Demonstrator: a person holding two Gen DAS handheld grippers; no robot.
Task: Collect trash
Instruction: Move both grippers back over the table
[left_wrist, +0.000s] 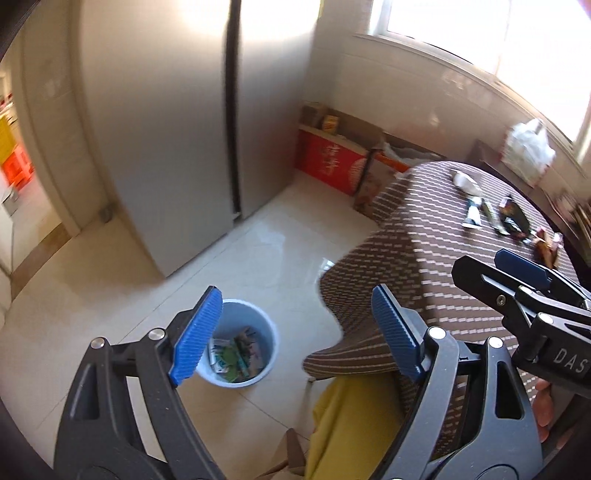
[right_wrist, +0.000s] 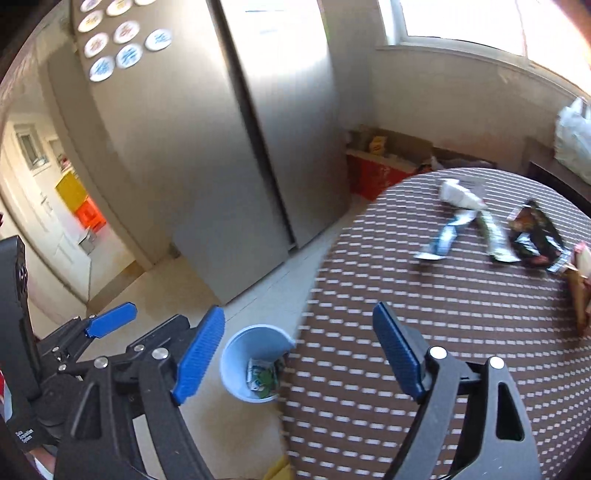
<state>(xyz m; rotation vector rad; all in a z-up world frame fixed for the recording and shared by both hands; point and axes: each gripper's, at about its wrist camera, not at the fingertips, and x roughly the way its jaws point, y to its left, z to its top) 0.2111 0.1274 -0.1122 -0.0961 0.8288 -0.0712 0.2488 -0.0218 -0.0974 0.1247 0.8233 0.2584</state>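
A pale blue trash bin (left_wrist: 255, 334) stands on the tiled floor beside the round table (left_wrist: 424, 229), with wrappers inside; it also shows in the right wrist view (right_wrist: 243, 354). My left gripper (left_wrist: 295, 332) is open and empty above the bin and table edge. My right gripper (right_wrist: 299, 350) is open and empty over the table edge; it appears in the left wrist view (left_wrist: 517, 273). On the far side of the table (right_wrist: 424, 314) lie a crumpled white paper (right_wrist: 460, 194), a blue-white wrapper (right_wrist: 447, 236), a green-white wrapper (right_wrist: 493, 236) and a dark snack bag (right_wrist: 535, 236).
A tall silver fridge (right_wrist: 229, 147) stands behind the bin. Red and cardboard boxes (left_wrist: 332, 162) sit against the wall. A white plastic bag (left_wrist: 528, 147) lies on a bench by the window. A yellow seat (left_wrist: 347, 424) is under the table edge. A doorway (left_wrist: 18, 184) opens at left.
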